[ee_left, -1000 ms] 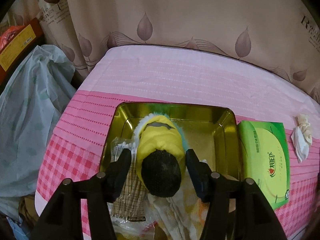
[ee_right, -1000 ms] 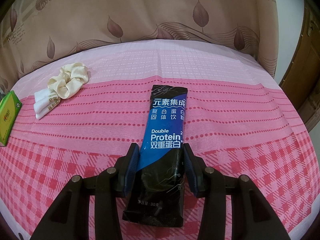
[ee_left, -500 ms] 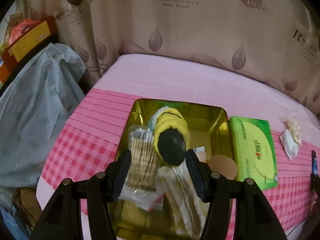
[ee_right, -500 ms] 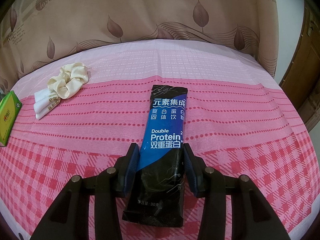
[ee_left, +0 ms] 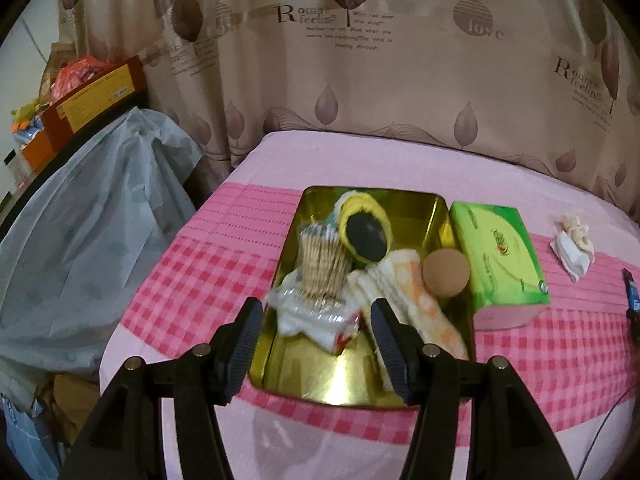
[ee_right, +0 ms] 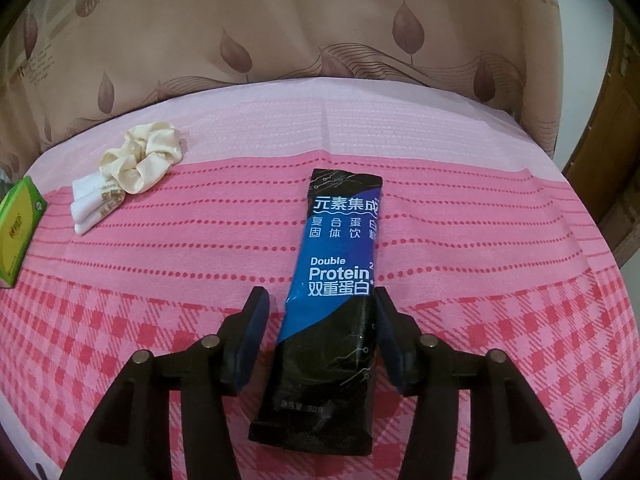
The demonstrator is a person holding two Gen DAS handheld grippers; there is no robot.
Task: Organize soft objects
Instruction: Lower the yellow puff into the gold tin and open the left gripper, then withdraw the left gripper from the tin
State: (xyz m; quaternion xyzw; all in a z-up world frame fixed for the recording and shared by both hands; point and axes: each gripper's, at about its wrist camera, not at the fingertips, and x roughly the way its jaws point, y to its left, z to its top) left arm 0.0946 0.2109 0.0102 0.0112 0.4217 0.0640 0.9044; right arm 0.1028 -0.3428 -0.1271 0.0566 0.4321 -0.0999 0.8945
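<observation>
— Where do things stand?

— My left gripper [ee_left: 316, 334] hangs with its jaws apart and nothing between them, above the near end of the gold tin [ee_left: 434, 216] at the frame's centre. The yellow plush toy [ee_left: 362, 224] lies in the tin's far half, beside a packet of cotton swabs [ee_left: 322, 260] and a folded cloth [ee_left: 404, 280].

— And your right?

— My right gripper [ee_right: 320, 320] straddles the protein sachet [ee_right: 340, 252], which lies flat on the pink tablecloth [ee_right: 500, 240] at centre frame. The jaws are parted: the left pad stands clear of it, the right pad looks close or just touching. I'm not clamped on it.

— How will it handle?

— Light, I'd judge, with slick film and loose powder that shifts. It should buckle if pinched at an end, so I'd close across its width near the middle. The scrunchie [ee_right: 140, 160], upper left, sits on some small white packets [ee_right: 94, 204]; it's soft and squashy, so any bunched fold should do.
</observation>
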